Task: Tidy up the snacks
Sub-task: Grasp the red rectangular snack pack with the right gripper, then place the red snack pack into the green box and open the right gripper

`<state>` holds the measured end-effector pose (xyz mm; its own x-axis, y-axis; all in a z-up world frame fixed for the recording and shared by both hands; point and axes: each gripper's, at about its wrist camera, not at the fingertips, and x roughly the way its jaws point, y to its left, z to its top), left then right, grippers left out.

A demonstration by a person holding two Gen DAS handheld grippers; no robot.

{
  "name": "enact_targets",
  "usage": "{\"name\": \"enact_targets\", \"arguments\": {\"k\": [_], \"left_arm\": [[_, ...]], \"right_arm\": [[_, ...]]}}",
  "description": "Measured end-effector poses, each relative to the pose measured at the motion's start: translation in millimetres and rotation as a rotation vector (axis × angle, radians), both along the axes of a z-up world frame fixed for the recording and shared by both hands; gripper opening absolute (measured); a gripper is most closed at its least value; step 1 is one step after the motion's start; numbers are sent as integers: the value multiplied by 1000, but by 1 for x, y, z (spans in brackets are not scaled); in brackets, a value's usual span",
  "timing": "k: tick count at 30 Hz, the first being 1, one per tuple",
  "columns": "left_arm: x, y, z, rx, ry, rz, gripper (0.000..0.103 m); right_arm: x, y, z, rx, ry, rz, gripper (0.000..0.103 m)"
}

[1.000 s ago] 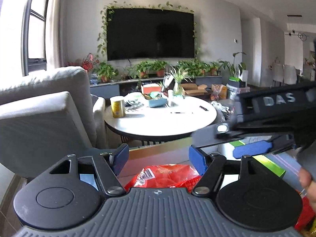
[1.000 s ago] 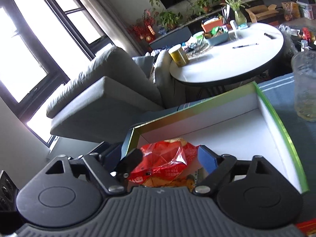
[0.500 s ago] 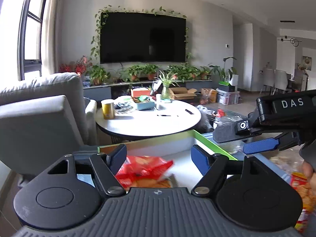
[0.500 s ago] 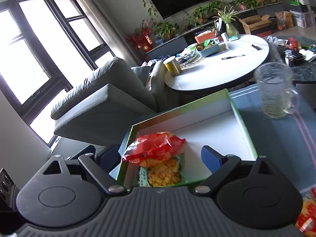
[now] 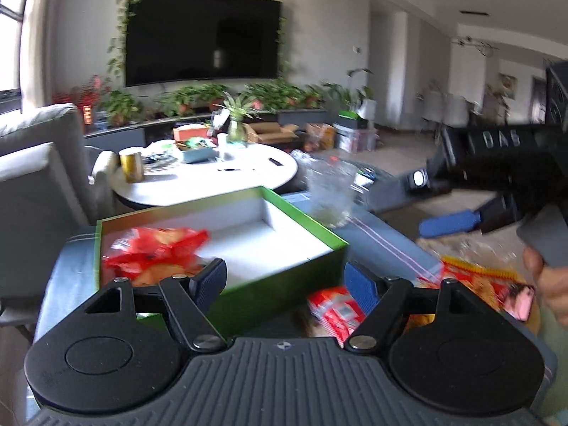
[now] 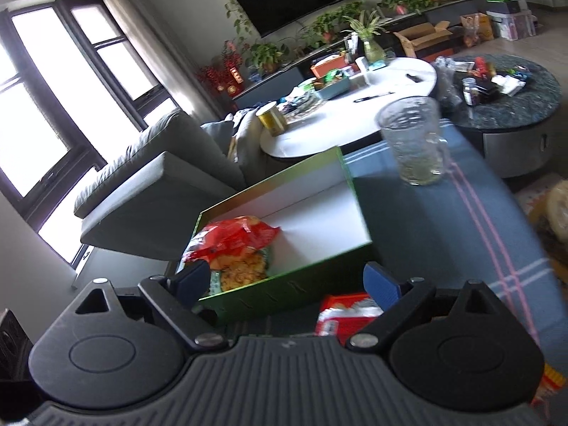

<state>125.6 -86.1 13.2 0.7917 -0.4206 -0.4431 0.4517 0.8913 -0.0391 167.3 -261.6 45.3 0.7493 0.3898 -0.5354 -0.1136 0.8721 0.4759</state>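
Observation:
A green box (image 5: 284, 269) with a white inside stands on the blue-grey cloth; it also shows in the right wrist view (image 6: 280, 291). A red snack bag (image 5: 156, 252) lies in its left end, seen too in the right wrist view (image 6: 234, 241). Another red snack packet (image 5: 333, 312) lies on the cloth in front of the box, also in the right wrist view (image 6: 348, 312). My left gripper (image 5: 285, 280) is open and empty, above the box's front wall. My right gripper (image 6: 287, 280) is open and empty; it shows at the right of the left wrist view (image 5: 451, 222).
A glass mug (image 6: 415, 142) stands on the cloth right of the box. More snack bags (image 5: 479, 280) lie at the right. A grey sofa (image 6: 156, 177) is at the left. A white round table (image 6: 351, 106) and a dark round table (image 6: 504, 106) stand behind.
Both grippers have pulled back and up from the box, leaving the red snack bag lying inside it. The red packet in front of the box has come into view.

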Motion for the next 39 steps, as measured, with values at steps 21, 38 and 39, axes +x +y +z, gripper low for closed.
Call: {"name": "enact_targets", "arguments": {"k": [21, 38, 39], "left_arm": [[5, -59, -49, 109, 173, -149, 71], [-28, -39, -16, 29, 74, -120, 55], [-32, -37, -12, 32, 49, -116, 55]], "right_arm": [[36, -3, -72, -49, 295, -8, 72], [10, 17, -52, -73, 149, 26, 43], [7, 19, -47, -66, 126, 30, 43]]}}
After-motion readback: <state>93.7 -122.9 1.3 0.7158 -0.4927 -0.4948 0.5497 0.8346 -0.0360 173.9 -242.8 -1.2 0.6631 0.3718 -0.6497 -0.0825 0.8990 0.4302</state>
